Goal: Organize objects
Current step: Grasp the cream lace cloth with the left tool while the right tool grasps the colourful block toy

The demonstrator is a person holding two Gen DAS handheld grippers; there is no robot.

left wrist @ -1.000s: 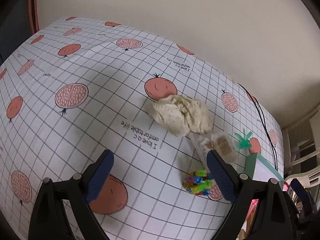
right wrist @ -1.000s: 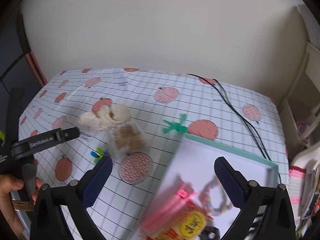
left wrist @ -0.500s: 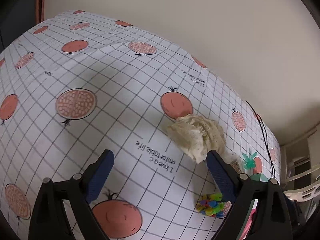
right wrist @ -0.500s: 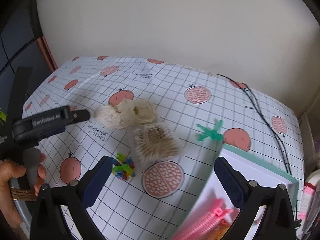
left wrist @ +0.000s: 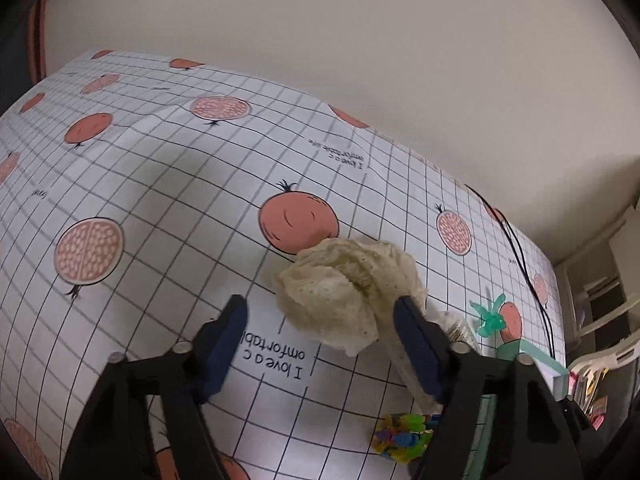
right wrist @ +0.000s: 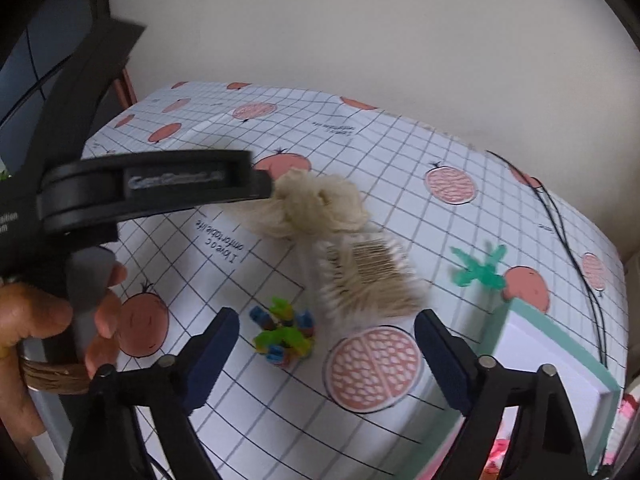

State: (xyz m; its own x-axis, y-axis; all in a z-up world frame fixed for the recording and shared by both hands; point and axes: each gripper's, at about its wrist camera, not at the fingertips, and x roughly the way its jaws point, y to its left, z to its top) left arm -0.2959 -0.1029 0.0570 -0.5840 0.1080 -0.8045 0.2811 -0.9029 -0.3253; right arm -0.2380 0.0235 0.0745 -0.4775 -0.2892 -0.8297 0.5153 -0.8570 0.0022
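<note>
Left tool (left wrist: 320, 344) closing, cream scrunchie (left wrist: 352, 292) between pads; right tool (right wrist: 326, 354) closing, empty.

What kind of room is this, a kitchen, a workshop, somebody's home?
Probably a home: a table under a grid-patterned tablecloth printed with pomegranates, small household clutter like a cream lace scrunchie and a green plastic hair clip, and white shelving by the wall.

both grippers are black plastic frames with silver screws and dark blue ribbed pads (left wrist: 416, 344), the left gripper (right wrist: 264, 184) has raised lettering along its side, and beside it the hand (right wrist: 48, 328) wears a brown band (right wrist: 52, 376).
</note>
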